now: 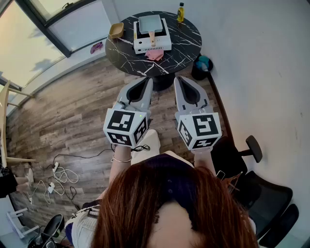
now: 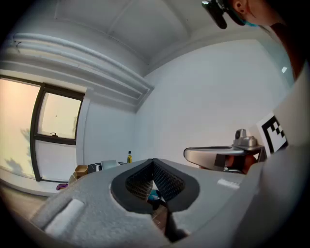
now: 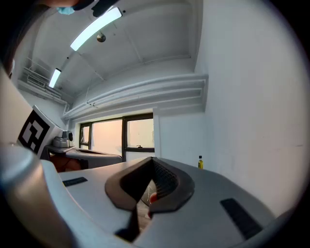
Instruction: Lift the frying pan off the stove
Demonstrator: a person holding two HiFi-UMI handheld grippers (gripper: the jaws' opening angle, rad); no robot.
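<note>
Head view first: the frying pan (image 1: 149,23) sits on the white stove (image 1: 152,44) at top centre, on the round black surface (image 1: 186,41). Its wooden handle (image 1: 153,37) points down-frame toward the person, and nothing shows in the pan. Left of the stove is a tan bowl (image 1: 116,30), its contents too small to tell. A bottle (image 1: 180,12) of yellow liquid stands behind, and a pink cloth (image 1: 155,54) lies just below the handle. A dark bin (image 1: 200,69) by the surface's right edge holds something teal. Left claw (image 1: 145,81) and right claw (image 1: 178,79) hang side by side mid-frame, well apart from the pan. Not begun, I'd say.

Left gripper view: the left claw (image 2: 153,162) is clenched, tips meeting, nothing between. The pan is tiny at lower left.

Right gripper view: the right claw (image 3: 154,160) is clenched and empty too, with the bottle just right of it.

The dangers: going in clenched would only shove the handle and skid the pan. A pinch at the handle's end could let the pan tip. A low sweep might snag the cloth.
</note>
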